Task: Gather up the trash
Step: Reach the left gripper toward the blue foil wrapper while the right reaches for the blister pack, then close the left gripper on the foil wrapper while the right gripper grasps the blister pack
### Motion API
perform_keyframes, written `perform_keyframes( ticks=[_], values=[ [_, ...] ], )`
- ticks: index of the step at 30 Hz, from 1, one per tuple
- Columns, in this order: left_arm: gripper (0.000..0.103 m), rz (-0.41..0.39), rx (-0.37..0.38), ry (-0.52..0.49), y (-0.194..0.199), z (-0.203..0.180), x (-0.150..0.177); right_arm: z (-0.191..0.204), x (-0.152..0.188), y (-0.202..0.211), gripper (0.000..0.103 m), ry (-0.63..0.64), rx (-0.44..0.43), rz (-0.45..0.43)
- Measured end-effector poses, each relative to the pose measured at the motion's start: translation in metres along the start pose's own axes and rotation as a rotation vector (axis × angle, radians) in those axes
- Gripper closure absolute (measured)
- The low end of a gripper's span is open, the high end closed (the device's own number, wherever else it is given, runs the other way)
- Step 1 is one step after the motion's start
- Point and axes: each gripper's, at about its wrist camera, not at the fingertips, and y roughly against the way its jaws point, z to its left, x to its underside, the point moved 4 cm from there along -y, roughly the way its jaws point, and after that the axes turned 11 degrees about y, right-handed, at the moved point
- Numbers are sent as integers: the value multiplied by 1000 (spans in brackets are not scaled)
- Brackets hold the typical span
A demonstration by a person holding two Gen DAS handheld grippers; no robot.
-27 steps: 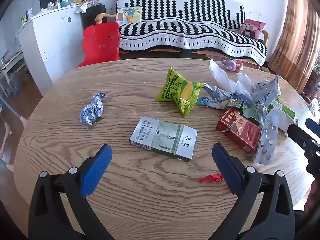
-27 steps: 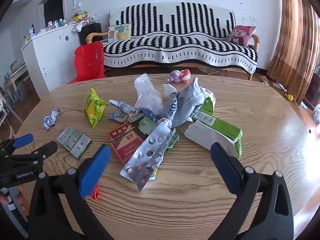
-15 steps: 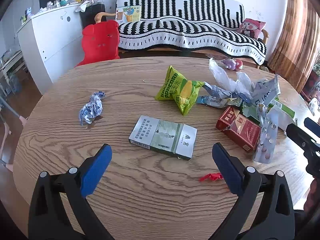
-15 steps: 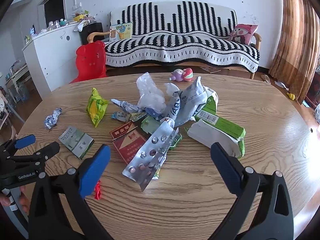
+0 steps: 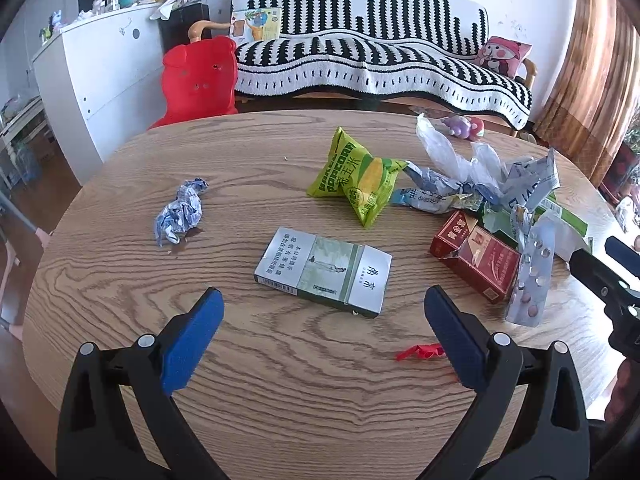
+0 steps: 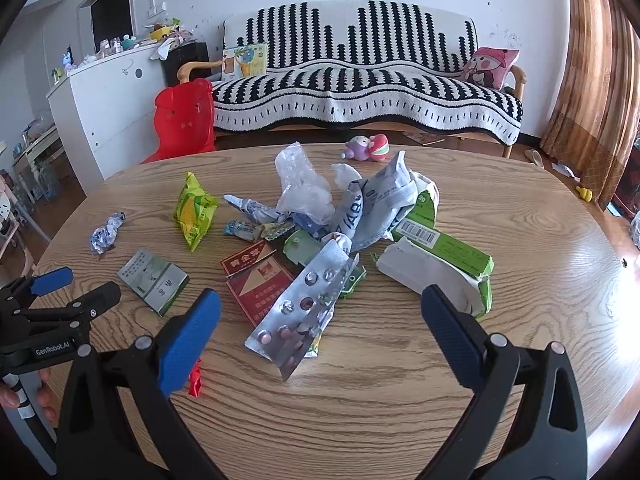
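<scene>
Trash lies scattered on a round wooden table. My left gripper is open and empty, just short of a silver-green cigarette box. A crumpled foil wrapper, a green popcorn bag, a red cigarette pack and a small red scrap lie around it. My right gripper is open and empty, over a silver pill blister. Behind the blister are the red pack, torn green cartons, clear plastic and crumpled wrappers.
Beyond the table stand a striped sofa, a red child's chair and a white cabinet. A toy lies on the floor. Each gripper shows at the edge of the other's view.
Both grippers have crept slightly forward and up over the table. The trash has not moved and both stay open.
</scene>
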Motion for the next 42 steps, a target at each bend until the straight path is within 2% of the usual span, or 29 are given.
perform_keyframes(
  ticks=[9, 14, 18, 21, 24, 26, 27, 29, 30, 33, 35, 40, 41, 42],
  values=[
    [5, 28, -1, 3, -2, -2, 3, -1, 3, -4, 6, -11, -22, 44],
    [5, 74, -7, -7, -5, 6, 3, 4, 11, -11, 6, 21, -78, 90],
    [5, 100, -60, 4, -8, 30, -4, -1, 17, -11, 6, -15, -120, 105],
    [5, 60, -101, 38, -15, 56, -14, -7, 19, -13, 6, -71, -142, 107],
    [5, 43, -152, 29, -30, 78, -28, -8, 20, -30, 6, -96, -125, 136],
    [5, 55, -159, 45, -42, 89, -34, -13, 22, -41, 6, -144, -122, 158],
    [5, 70, -137, 58, -50, 92, -36, -15, 23, -47, 6, -186, -137, 182],
    [5, 94, -111, 52, -65, 94, -41, -19, 23, -53, 10, -251, -182, 183],
    [5, 93, -102, 54, -71, 95, -43, -22, 24, -55, 11, -270, -176, 187],
    [5, 91, -91, 43, -86, 95, -56, -26, 26, -58, 28, -302, -169, 193],
    [5, 95, -76, 40, -95, 98, -63, -27, 28, -59, 30, -314, -170, 202],
    [5, 86, -128, 7, -111, 113, -82, -26, 30, -61, 41, -295, -185, 216],
    [6, 83, -121, 10, -112, 116, -84, -25, 29, -62, 44, -284, -190, 216],
    [14, 84, -104, 20, -115, 117, -85, -24, 27, -64, 52, -277, -196, 215]
  ],
)
